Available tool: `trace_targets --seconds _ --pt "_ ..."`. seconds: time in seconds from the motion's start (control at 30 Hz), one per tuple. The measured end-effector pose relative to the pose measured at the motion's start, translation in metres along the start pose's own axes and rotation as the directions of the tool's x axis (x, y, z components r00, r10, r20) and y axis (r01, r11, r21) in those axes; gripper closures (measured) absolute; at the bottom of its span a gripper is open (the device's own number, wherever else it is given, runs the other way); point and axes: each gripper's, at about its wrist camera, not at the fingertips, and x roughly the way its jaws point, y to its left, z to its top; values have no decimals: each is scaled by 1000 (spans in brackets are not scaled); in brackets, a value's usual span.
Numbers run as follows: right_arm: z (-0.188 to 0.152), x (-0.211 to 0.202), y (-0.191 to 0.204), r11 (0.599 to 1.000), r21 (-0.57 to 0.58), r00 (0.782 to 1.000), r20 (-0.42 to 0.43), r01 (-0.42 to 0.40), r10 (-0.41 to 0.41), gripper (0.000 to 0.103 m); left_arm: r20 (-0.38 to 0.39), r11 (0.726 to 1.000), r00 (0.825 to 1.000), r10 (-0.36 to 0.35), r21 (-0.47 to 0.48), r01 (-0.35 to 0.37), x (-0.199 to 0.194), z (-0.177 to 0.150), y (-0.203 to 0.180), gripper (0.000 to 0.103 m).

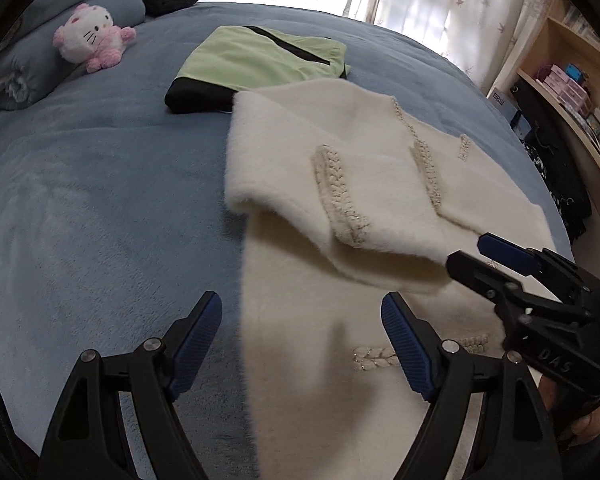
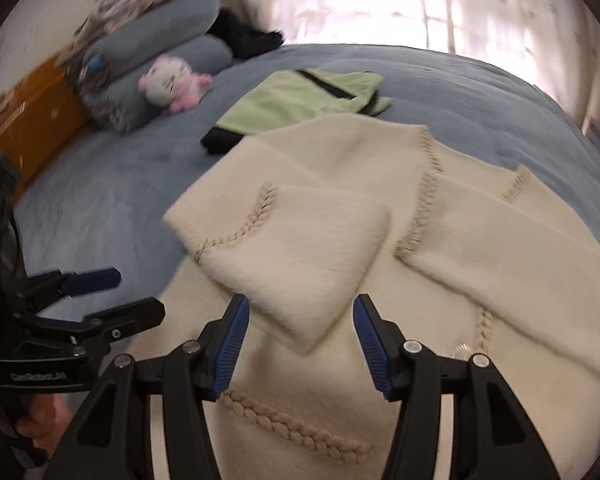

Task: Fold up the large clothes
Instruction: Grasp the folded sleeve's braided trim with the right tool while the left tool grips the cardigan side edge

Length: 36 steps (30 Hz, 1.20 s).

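Cardigan (image 1: 380,200), cream and fuzzy with braided trim, lies spread on the blue bedspread (image 1: 100,200), one sleeve (image 2: 300,256) already folded across its front. The right gripper (image 2: 300,344) hangs just above that sleeve's end, fingers spread and empty. The left gripper (image 1: 302,344) is likewise spread and empty, straddling the garment's left edge. Beyond sit a folded green garment (image 1: 260,64) and a pink plush toy (image 1: 92,36). The thick pile could slip from a shallow pinch, or the folded sleeve could drag loose.
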Motion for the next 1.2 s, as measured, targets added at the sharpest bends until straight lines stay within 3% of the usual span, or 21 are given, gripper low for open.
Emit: trace_targets --seconds 0.13,0.27,0.3,0.37,0.47,0.53,0.6,0.7,0.8,0.9,1.07,1.2 --pt "4 18 21 992 -125 998 -45 31 -37 49 -3 1000 1000 -12 -8 12 5 -2 2 22" --pt "7 39 44 950 -271 983 -46 157 -176 49 -11 1000 1000 -14 -9 14 8 -4 3 22" --pt "8 43 47 939 -295 980 -37 178 -198 58 -13 1000 1000 -13 -13 13 9 -5 3 22" --pt "14 45 46 937 -301 980 -35 175 -195 95 -14 1000 1000 -16 -21 15 8 -6 4 22" --pt "40 12 18 977 -168 991 37 132 -128 95 -4 1000 1000 -17 -26 17 4 -7 6 22" --pt "54 -28 -20 993 -18 984 140 113 -110 95 5 1000 1000 -19 -23 20 1 -6 6 22" --pt "54 -57 -60 989 123 977 188 77 -99 95 11 999 1000 -25 -21 25 -1 -6 5 22" --pt "28 -74 -124 946 322 985 149 38 -90 92 14 999 999 -39 -14 40 0 -5 3 22" --pt "-17 -60 -171 903 423 996 -3 77 -84 74 8 998 998 -60 7 60 3 -2 -3 22" --pt "-59 -54 -213 844 533 997 -80 57 -17 72 11 997 998 -69 45 68 6 7 -9 22" --pt "-71 -60 -259 769 639 999 -23 -4 24 58 37 994 998 -48 96 44 21 40 -10 22" --pt "-51 -48 -279 761 647 999 17 -44 43 57 7 996 998 -57 63 57 52 75 5 22"
